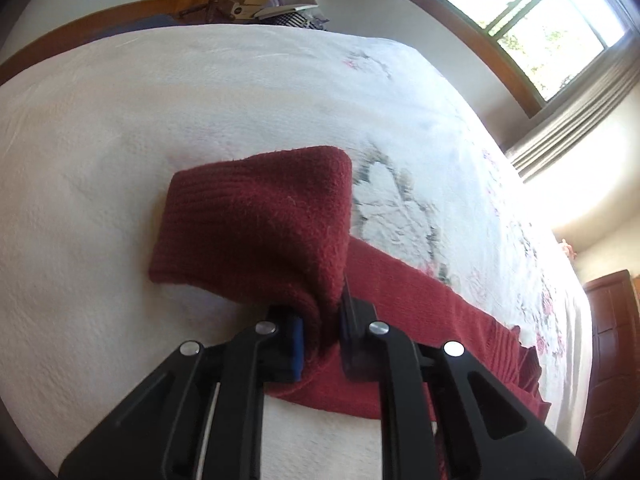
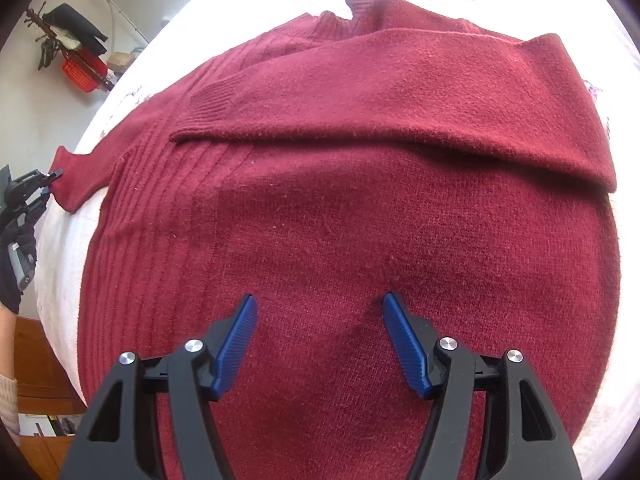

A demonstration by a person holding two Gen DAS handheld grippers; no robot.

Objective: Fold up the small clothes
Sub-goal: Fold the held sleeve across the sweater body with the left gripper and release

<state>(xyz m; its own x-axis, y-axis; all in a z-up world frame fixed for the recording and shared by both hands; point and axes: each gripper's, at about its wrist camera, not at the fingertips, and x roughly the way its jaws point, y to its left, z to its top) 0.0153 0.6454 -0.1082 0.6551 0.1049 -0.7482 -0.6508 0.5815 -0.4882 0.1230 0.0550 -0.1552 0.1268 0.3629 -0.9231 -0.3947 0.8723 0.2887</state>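
**Left sleeve in hand, right one already folded**

Left gripper (image 1: 320, 344) was clenched on the sweater's (image 2: 340, 220) sleeve (image 1: 256, 216), lifting its cuff off the bed (image 1: 100, 140). Right gripper (image 2: 318, 344) hung released over the body, jaws apart, holding nothing. Beyond it the other sleeve (image 2: 400, 92) lay folded across the chest. Folding this sleeve inward seemed the step in hand; next, I judged, carry it across and let go.

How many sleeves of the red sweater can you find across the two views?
2. One sleeve lies folded across the sweater's body; the other sleeve is clamped in the left gripper at the side.
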